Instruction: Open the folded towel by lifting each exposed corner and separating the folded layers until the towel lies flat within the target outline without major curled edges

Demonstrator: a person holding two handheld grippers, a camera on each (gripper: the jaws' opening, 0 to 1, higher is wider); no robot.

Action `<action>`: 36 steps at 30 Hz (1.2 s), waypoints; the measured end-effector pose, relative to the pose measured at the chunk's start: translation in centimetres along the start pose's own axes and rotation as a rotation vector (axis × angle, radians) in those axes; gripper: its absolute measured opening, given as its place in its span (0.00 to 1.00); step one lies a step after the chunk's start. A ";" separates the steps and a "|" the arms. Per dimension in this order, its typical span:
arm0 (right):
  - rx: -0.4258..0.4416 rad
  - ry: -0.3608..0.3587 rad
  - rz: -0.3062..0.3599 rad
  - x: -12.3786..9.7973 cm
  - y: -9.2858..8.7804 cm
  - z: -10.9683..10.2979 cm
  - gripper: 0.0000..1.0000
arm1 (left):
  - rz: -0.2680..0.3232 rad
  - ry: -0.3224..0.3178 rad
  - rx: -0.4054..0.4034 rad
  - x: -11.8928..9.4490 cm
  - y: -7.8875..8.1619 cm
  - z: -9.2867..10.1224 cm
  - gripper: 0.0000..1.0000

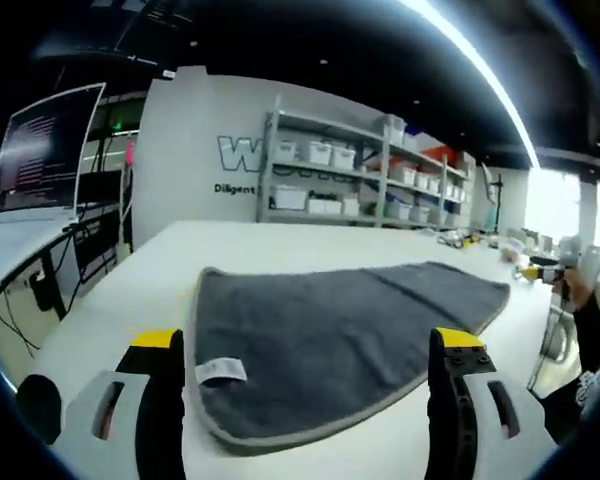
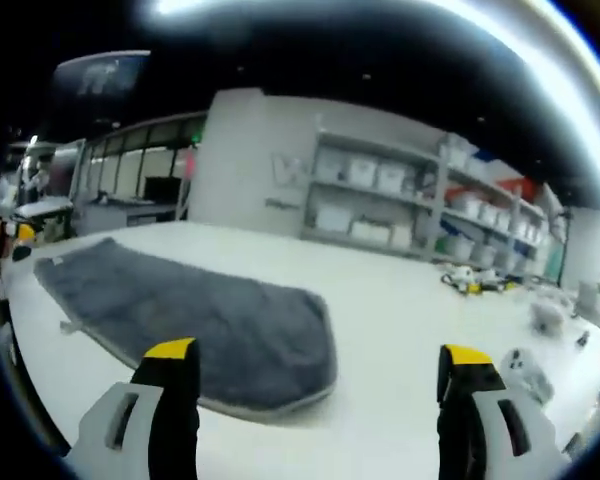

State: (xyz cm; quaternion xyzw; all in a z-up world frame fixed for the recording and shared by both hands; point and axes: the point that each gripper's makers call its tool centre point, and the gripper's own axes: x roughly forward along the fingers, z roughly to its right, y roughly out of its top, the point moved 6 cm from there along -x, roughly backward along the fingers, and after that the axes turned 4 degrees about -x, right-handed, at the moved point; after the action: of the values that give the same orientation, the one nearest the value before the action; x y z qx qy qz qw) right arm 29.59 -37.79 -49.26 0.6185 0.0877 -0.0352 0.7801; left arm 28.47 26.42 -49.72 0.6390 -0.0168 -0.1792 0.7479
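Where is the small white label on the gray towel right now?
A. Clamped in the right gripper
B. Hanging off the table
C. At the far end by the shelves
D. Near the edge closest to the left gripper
D: in the left gripper view the white label lies on the gray towel beside the near hem, just ahead of the open left gripper.

A robotics lab or workshop: a long white bench [image 1: 280, 250] stands in a large room under a dark ceiling with a bright strip light [image 1: 470, 60]. Metal shelving [image 1: 360, 170] stacked with white storage bins [image 1: 330, 155] lines a white wall bearing large lettering [image 1: 242, 155]. A computer monitor [image 1: 45, 150] sits on a desk at one side; glass-walled offices [image 2: 140, 175] lie beyond.
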 end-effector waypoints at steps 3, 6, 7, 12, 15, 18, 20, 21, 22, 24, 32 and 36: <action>-0.004 0.001 -0.013 0.1 -0.4 -0.1 1.00 | -0.013 0.006 0.004 0.1 -0.3 0.1 0.99; -0.014 -0.011 -0.019 0.1 -0.6 -0.1 1.00 | -0.011 0.009 -0.004 0.0 -0.3 0.1 0.99; -0.017 -0.009 -0.019 0.1 -0.6 -0.1 1.00 | -0.010 0.010 -0.004 0.0 -0.3 0.1 0.98; -0.011 -0.009 -0.012 0.1 -0.5 -0.1 1.00 | -0.006 0.018 -0.006 -0.3 -0.2 -0.1 0.98; -0.008 -0.011 -0.013 0.0 -0.6 0.0 1.00 | -0.007 0.024 -0.008 -0.3 -0.2 -0.3 0.98; -0.008 -0.013 -0.013 -0.1 -0.6 0.1 1.00 | -0.006 0.027 -0.007 -0.4 -0.2 -0.5 0.98; -0.008 -0.013 -0.015 -0.1 -0.7 0.1 1.00 | -0.008 0.027 -0.006 -0.5 -0.2 -0.5 0.97; -0.008 -0.013 -0.015 -0.1 -0.7 0.1 1.00 | -0.010 0.028 -0.005 -0.5 -0.2 -0.6 0.97; -0.007 -0.013 -0.019 -0.1 -0.8 0.1 1.00 | -0.013 0.028 -0.004 -0.5 -0.3 -0.6 0.97; -0.008 -0.013 -0.020 0.0 -0.9 0.1 1.00 | -0.019 0.030 -0.002 -0.5 -0.4 -0.7 0.96; -0.013 -0.009 -0.019 0.4 -0.4 0.4 0.99 | -0.055 0.038 0.028 0.3 -0.1 -2.3 0.96; -0.050 0.011 -0.036 1.8 0.3 0.8 0.99 | -0.092 0.037 0.067 1.4 0.5 -3.0 0.96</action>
State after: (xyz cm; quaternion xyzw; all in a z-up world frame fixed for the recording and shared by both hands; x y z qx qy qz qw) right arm 31.45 -38.40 -49.07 0.5971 0.1041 -0.0436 0.7942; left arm 30.66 28.93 -50.11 0.6670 0.0207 -0.2009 0.7171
